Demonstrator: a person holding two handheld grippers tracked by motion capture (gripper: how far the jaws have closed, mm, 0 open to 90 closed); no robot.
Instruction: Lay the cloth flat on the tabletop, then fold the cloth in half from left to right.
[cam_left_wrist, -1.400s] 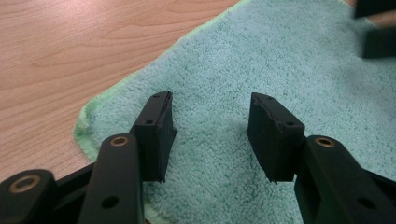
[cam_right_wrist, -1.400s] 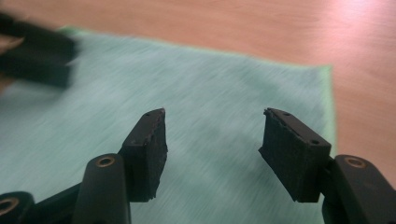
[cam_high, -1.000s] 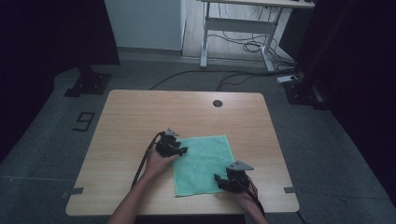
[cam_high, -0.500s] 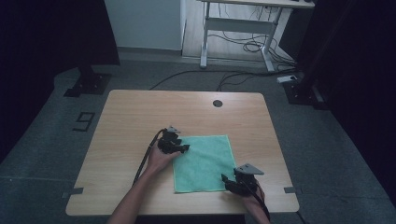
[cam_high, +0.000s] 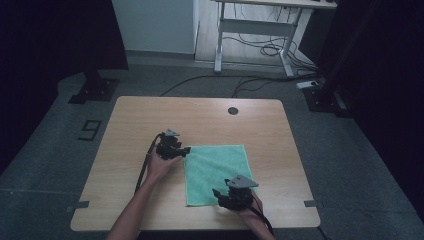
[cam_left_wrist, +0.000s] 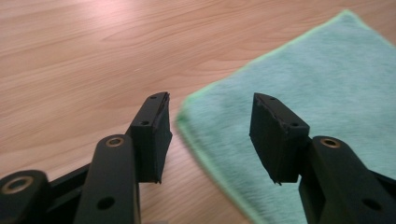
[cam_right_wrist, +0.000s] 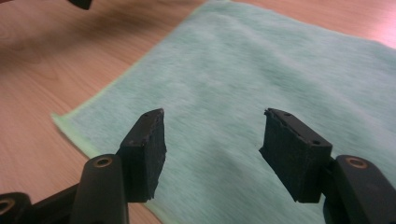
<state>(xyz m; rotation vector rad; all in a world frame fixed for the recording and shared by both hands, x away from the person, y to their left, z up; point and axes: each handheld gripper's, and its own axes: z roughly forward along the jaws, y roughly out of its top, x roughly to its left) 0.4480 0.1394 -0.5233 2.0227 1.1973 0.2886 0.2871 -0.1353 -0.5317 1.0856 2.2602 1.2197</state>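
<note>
Green microfibre cloth (cam_high: 216, 172) flat near the desk's (cam_high: 150, 115) front edge, right of centre. Left gripper (cam_left_wrist: 210, 130) open astride its far-left corner; right gripper (cam_right_wrist: 212, 154) open over its near edge, jaws empty. Equally near, each to its own corner.

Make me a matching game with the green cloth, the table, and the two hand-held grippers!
Things:
1. cloth
2. table
3. left hand-held gripper
4. right hand-held gripper

Descriptions:
A. light wood
B. open at the cloth's far left corner
C. green, lying flat
D. open over the cloth's near edge

Pairs: 1-C, 2-A, 3-B, 4-D
</note>
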